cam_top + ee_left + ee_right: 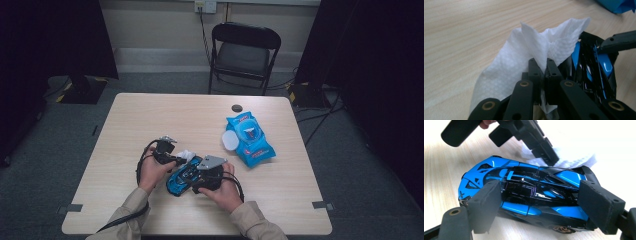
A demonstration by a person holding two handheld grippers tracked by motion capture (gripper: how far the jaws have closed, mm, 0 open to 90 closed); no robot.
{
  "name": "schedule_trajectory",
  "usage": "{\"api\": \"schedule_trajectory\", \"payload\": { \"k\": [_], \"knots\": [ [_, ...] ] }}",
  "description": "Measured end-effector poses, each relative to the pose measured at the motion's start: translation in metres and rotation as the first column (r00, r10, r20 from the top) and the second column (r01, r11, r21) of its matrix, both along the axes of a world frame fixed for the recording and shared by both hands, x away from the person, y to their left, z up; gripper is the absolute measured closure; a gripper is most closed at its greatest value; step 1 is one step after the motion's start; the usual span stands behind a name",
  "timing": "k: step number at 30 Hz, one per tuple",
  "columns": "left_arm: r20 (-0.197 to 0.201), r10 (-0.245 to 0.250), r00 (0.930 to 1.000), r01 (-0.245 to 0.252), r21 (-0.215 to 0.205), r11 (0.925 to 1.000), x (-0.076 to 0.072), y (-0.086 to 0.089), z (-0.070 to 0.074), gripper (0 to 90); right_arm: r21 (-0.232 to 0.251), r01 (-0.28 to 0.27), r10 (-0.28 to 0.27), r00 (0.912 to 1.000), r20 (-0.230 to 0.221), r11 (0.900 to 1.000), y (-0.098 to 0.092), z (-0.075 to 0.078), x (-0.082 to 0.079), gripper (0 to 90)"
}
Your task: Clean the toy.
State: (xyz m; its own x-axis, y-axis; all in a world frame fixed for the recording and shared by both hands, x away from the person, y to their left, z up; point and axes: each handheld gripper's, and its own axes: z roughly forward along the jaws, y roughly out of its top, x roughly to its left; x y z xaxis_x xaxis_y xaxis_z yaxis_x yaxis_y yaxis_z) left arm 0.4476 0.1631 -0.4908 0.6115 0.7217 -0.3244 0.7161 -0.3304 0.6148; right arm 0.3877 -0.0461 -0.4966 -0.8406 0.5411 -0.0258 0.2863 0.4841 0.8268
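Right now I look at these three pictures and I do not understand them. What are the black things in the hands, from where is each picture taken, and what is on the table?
No robot is here. A person sits at a table and holds a hand tool with two black jaws in each hand.

The high view looks down from above the person. The other two pictures come from small cameras riding on the tools.

The left tool has its jaws shut on a white wipe. The right tool has its jaws on the two ends of a blue and black toy car; the wipe is at the car.

Farther right on the table lies a blue pack of wipes with its lid open. A small dark round thing lies near the far edge.
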Motion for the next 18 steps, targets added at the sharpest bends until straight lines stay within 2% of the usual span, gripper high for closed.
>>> {"api": "schedule_trajectory", "payload": {
  "k": [8,18],
  "knots": [
    [-0.011,-0.012,0.9999,0.012,-0.002,0.9999,-0.011,0.013,0.000,85.6,-0.005,0.000,0.000,1.0000,-0.001,1.000,0.000,0.000,0.000,18.9],
    [-0.011,-0.011,0.9999,0.011,-0.006,0.9999,-0.018,0.019,0.001,85.6,-0.007,-0.004,0.004,1.0000,0.000,1.000,0.001,0.001,0.000,18.9]
  ]
}}
